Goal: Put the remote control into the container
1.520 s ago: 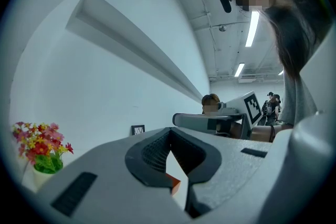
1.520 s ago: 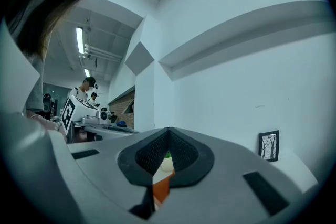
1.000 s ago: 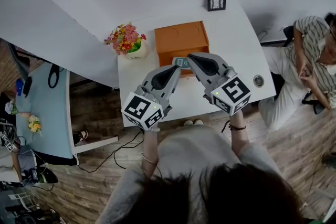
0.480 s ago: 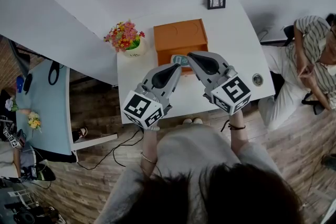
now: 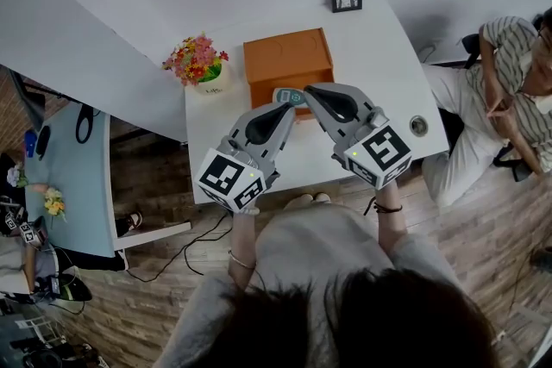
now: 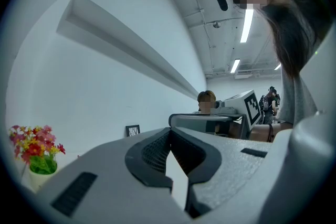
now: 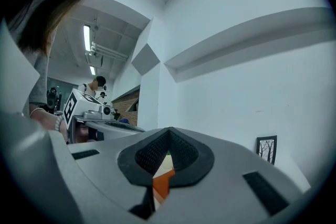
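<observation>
Orange container (image 5: 287,56) sits rear-centre on the white table (image 5: 384,69). The remote control (image 5: 290,96) lies on the table just beside the container's front wall, not yet inside, between the tips of the left gripper (image 5: 287,110) and right gripper (image 5: 309,90).

Left gripper view: jaws closed, nothing held.

Right gripper view: jaws closed and empty, with orange showing past them.

The remote is probably light, rigid, smooth plastic. Clamp across its long sides, mid-length.
</observation>
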Demonstrator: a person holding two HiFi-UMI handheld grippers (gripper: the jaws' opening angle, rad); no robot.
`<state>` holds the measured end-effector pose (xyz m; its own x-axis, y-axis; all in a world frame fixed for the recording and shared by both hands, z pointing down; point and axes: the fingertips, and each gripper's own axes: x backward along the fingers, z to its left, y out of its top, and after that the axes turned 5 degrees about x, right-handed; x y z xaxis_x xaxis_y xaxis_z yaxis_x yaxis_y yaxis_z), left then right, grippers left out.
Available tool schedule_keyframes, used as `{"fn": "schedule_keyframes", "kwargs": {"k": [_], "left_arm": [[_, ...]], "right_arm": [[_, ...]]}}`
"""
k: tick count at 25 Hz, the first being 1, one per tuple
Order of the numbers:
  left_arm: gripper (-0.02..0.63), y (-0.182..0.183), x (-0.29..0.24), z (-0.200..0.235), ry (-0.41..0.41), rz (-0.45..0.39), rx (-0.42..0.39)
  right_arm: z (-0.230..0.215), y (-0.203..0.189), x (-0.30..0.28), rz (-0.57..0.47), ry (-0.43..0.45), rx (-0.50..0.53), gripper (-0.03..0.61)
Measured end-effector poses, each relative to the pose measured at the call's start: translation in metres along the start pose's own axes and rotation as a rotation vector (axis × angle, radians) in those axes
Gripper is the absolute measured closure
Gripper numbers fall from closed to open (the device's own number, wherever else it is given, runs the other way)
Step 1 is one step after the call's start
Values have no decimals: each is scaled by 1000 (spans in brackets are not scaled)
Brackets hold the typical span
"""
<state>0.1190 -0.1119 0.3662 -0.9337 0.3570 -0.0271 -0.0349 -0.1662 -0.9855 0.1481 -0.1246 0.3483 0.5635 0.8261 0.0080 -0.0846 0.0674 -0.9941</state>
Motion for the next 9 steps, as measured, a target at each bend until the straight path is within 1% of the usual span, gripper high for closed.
{"fn": "schedule_keyframes", "kwargs": {"k": [3, 9], "left_arm": [[611, 1, 1, -4, 3, -5, -17], [611, -4, 6, -3, 16, -3, -9]], "right_arm": [[1, 1, 4, -12, -3, 9, 581], [9, -2, 5, -17, 7, 17, 581]]}}
